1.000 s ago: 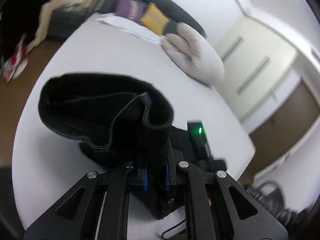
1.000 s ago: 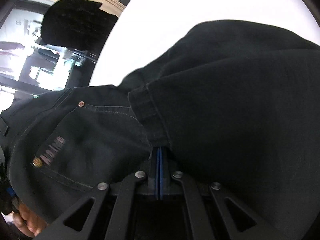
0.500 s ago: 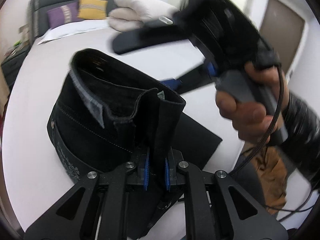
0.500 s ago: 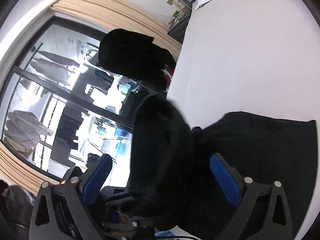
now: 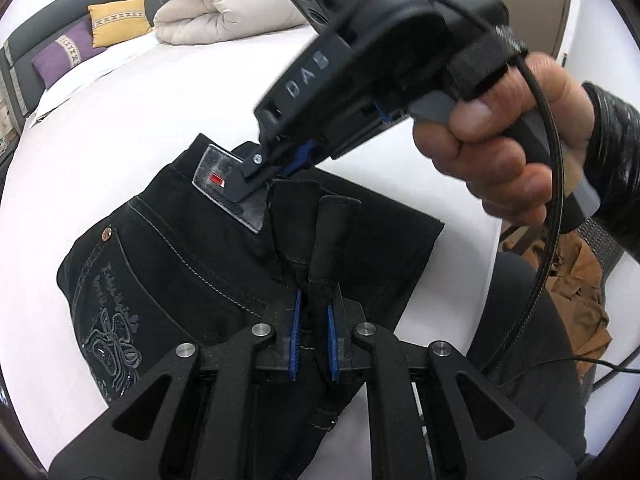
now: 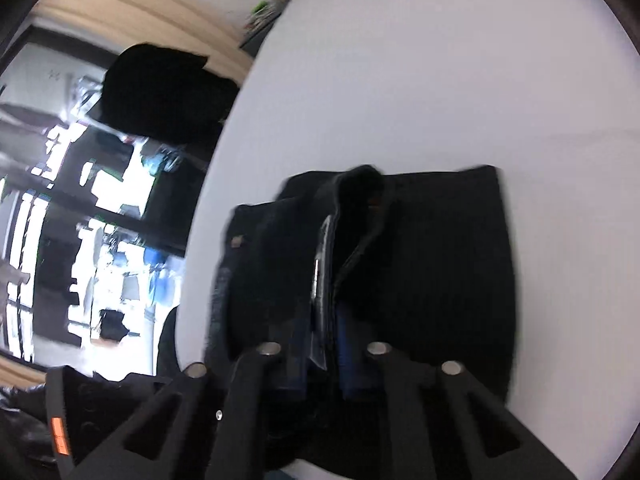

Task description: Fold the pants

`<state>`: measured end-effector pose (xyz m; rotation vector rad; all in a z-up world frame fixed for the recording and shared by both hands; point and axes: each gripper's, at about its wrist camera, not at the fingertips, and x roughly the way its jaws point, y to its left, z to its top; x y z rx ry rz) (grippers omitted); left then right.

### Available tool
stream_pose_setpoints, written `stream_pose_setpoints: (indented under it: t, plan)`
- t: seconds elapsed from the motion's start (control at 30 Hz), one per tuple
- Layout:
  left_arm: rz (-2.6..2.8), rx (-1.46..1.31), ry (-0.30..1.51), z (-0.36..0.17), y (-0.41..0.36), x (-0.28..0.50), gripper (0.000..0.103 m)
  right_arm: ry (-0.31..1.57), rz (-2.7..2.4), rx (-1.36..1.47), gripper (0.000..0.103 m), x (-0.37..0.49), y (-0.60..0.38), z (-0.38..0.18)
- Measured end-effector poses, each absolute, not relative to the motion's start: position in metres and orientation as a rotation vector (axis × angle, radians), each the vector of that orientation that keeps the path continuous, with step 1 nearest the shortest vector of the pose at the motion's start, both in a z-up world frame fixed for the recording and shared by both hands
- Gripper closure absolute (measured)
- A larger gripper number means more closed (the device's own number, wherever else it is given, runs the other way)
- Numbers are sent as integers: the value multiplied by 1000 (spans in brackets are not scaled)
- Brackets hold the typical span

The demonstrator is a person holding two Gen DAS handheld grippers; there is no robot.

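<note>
Black jeans [image 5: 180,264] lie folded on the white bed [image 5: 80,184], back pocket with embroidery facing up. My left gripper [image 5: 314,320] is shut on an upright fold of the waistband. Coming from above in a person's hand [image 5: 500,132], my right gripper [image 5: 272,172] reaches the waistband by the grey label patch [image 5: 228,184]. The right wrist view is blurred. There the right gripper [image 6: 324,332] has jaws that are closing, with the waistband and label of the jeans [image 6: 432,272] pinched between its blue pads.
A rolled cream duvet [image 5: 224,4], a yellow pillow [image 5: 120,20] and a purple pillow [image 5: 64,56] lie at the head of the bed. Brown cloth [image 5: 576,280] is heaped beside the bed at right. A dark chair back [image 6: 160,92] and a bright window stand beyond the bed's left edge.
My right gripper let go of the jeans, opened wide, moved to the waistband and narrowed on it. My left gripper swung round with its fold and the jeans came down flatter.
</note>
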<state>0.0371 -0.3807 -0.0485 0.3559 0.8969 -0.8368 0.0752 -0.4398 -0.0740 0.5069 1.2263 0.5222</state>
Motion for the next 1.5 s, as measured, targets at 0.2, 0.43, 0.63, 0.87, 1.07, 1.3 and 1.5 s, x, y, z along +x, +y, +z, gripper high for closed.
stream_pose_setpoints:
  t: [0.2, 0.43, 0.63, 0.87, 1.07, 1.3, 1.5]
  plan:
    - [-876, 360, 868, -42, -399, 35, 94, 1164, 470, 483, 91, 65, -465, -56]
    - [-921, 392, 888, -53, -431, 28, 94, 1155, 413, 560, 91, 53, -495, -69]
    - [-906, 381, 936, -60, -437, 40, 94, 1144, 427, 607, 91, 60, -498, -95]
    - [-931, 215, 1104, -53, -410, 56, 83, 1136, 380, 671, 63, 40, -520, -103]
    - [-864, 68, 1094, -22, -364, 76, 82, 1047, 324, 669, 76, 14, -524, -63]
    - [-622, 186, 1195, -79, -349, 110, 82, 1144, 408, 559, 84, 21, -462, -66]
    - [-594, 309, 1168, -87, -357, 110, 82, 1168, 325, 621, 103, 5, -475, -90]
